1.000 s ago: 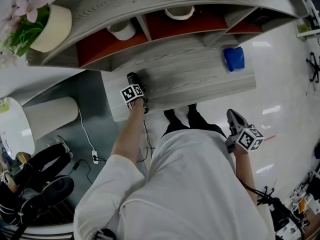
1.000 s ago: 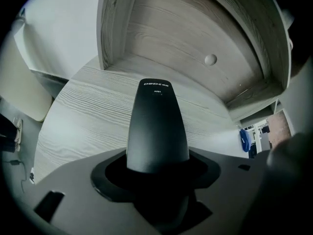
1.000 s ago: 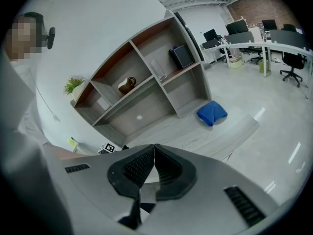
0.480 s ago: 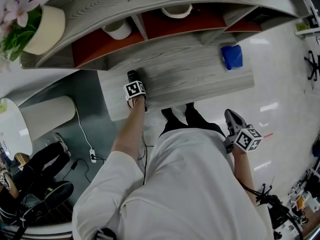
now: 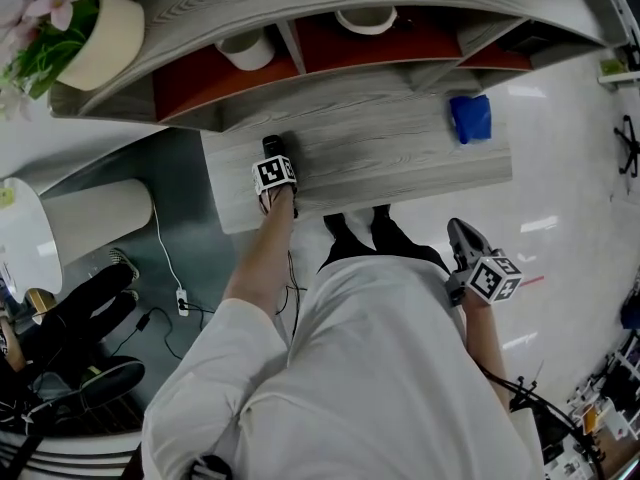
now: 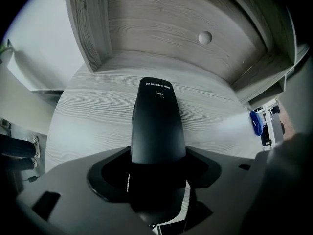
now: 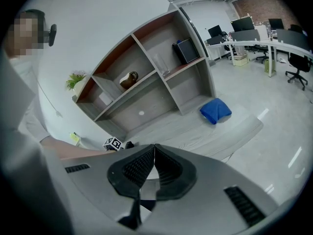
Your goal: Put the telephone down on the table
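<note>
The black telephone handset (image 6: 157, 126) is gripped at its near end, and my left gripper (image 6: 157, 169) is shut on it. It points toward the shelf unit, low over the left end of the grey wood table (image 6: 88, 116); whether it touches the top I cannot tell. The head view shows the telephone (image 5: 271, 147) past the left gripper (image 5: 272, 160), near the table's (image 5: 400, 158) left front corner. My right gripper (image 5: 462, 236) hangs by the person's side, off the table. Its jaws are shut on nothing in the right gripper view (image 7: 154, 153).
A blue cloth (image 5: 468, 118) lies on the table's right end. Behind the table stands a shelf unit (image 5: 300, 8) with a cup (image 5: 246, 53) and a bowl (image 5: 364, 18) in its compartments. A flower pot (image 5: 95, 43) stands on top at the left. A seated person's legs (image 5: 85, 318) are at lower left.
Almost nothing has changed. The left gripper keeps the telephone over the same spot at the table's left end. The right gripper stays at the person's side.
</note>
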`<state>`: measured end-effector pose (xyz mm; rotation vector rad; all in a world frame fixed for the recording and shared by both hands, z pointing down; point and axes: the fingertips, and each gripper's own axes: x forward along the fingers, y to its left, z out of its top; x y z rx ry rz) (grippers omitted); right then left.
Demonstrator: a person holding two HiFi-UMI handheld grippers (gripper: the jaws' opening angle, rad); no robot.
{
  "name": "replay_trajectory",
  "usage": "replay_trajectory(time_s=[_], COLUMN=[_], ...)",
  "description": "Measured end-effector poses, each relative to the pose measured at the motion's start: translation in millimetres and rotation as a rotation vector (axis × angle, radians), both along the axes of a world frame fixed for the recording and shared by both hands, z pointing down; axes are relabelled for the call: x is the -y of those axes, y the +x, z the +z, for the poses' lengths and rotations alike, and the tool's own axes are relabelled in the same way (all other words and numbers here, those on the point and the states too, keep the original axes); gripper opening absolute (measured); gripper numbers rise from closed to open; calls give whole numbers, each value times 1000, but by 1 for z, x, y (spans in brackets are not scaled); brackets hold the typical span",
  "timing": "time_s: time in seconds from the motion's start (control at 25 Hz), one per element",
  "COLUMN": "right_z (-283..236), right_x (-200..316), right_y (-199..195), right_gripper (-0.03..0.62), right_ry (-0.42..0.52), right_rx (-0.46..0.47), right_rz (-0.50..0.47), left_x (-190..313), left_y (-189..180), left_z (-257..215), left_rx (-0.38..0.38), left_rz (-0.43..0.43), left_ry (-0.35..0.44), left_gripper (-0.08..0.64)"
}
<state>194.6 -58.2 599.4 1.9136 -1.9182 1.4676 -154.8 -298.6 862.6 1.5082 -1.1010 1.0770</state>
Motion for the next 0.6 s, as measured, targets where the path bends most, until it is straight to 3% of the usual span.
replay_trajectory(time_s=[0.24,0.6], right_z=[4,7], right_x=[4,29], right_y=[-2,-1], right_gripper=[17,17], right_ry=[12,70], right_rx=[23,67], right_rz=[-39,-171], left_x=[1,-3], left_y=[-5,-21], left_z=[-18,-83], left_rx=[-10,-83], left_rz=[-22,-183], left_ry=[77,268], left_gripper=[298,287])
